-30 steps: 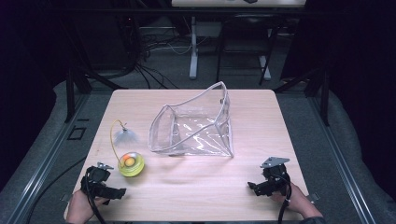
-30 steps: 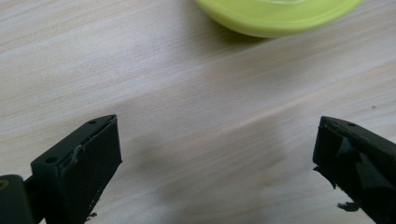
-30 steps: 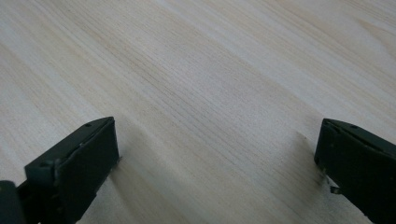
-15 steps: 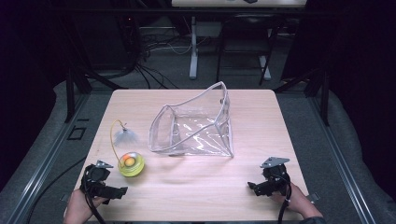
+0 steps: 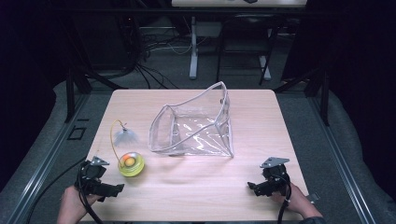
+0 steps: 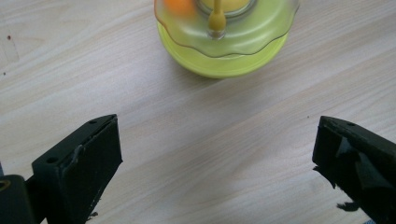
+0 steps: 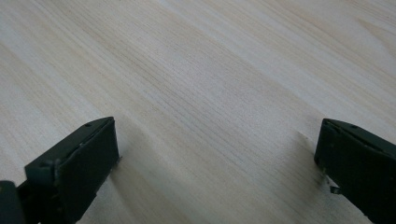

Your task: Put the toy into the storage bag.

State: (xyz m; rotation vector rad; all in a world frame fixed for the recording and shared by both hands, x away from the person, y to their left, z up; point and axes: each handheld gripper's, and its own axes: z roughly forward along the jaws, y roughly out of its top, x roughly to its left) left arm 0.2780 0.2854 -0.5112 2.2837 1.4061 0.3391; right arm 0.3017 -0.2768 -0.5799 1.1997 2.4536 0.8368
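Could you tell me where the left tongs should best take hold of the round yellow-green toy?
Probably across the toy's low round base, coming from the near side, where the left tongs already sit open. The rim flares, and a thin wire rises behind, so a sideways pinch suits.

Each hand carries a black gripper: the left gripper point(image 5: 114, 188) and right gripper point(image 5: 252, 187) bear a grey three-cornered plate on top; a black cable trails from each; the blocky black jaws show worn, chipped edges and small screw holes.
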